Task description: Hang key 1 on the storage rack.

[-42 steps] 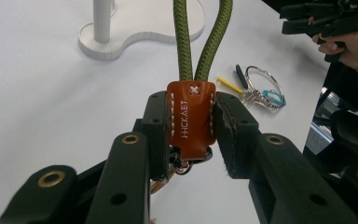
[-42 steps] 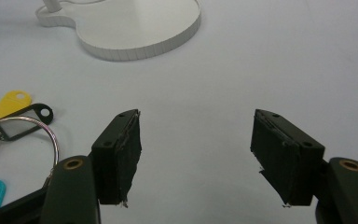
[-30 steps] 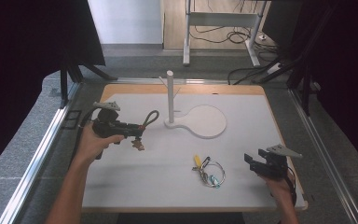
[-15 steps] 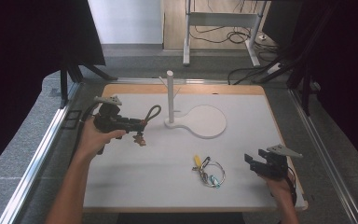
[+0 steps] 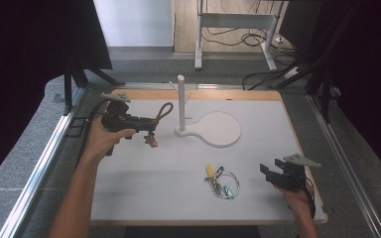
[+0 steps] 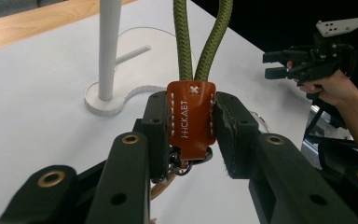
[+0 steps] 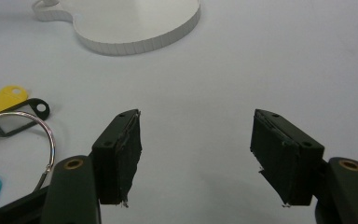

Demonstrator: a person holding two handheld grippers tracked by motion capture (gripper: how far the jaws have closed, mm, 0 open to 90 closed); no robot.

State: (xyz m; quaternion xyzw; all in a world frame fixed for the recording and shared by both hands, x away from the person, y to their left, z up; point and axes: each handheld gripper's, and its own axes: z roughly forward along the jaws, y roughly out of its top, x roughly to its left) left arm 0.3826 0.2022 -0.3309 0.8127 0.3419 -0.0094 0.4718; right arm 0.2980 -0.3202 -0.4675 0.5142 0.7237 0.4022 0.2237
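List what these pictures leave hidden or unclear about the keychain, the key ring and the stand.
- Keychain, left gripper view: the green loop's top runs off the upper edge; the left gripper hides the metal parts below the leather tab.
- Key ring, right gripper view: cut off by the left edge; too small in the high view to count its tags.
- Stand, left gripper view: its top is cut off.

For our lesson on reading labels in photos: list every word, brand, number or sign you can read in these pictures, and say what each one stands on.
"HCKAET", as far as it can be read, stamped sideways on the brown leather tab of the green cord keychain, which is clamped in the left gripper.
A stitched white "x" sign near the top of that tab.
The yellow tag and clear tag on the key ring show no readable text.
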